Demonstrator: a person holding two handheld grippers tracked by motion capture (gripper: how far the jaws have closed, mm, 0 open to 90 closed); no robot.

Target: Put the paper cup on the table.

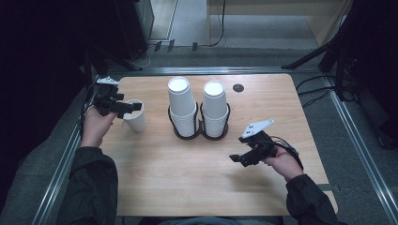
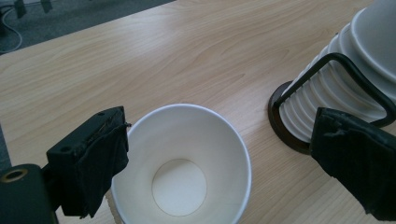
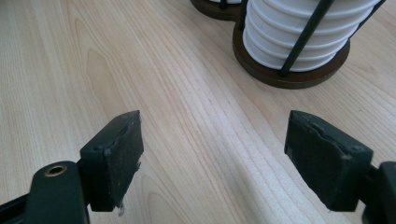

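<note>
In the high view, I hold my left tool [image 1: 133,107] at the left side of the wooden worktop [image 1: 155,178], right at the rim of a single white paper cup [image 1: 136,120] that stands upright with its mouth up. My right tool [image 1: 233,159] is lower right, over bare wood, well apart from that cup. Between them, further back, two stacks of white cups [image 1: 182,108] stand upside down in a dark wire holder [image 1: 201,134]. A small dark round hole [image 1: 238,87] is in the worktop behind the stacks.

The left gripper view shows what the high view does not: I look down into the cup [image 2: 180,163] and see its round bottom. The jaws of my left tool [image 2: 219,161] are wide open. The left pad [image 2: 100,161] is just beside the rim, outside it; I cannot tell if it touches. The right pad [image 2: 359,163] stands well off the cup, in front of the holder [image 2: 348,74].

In the right gripper view, my right tool [image 3: 212,156] is also wide open and holds nothing; under it is bare wood grain [image 3: 70,70]. The holder's brown base [image 3: 292,74] with one stack [image 3: 299,32] is ahead, to the right.

I can read no writing or brand on any cup.
</note>
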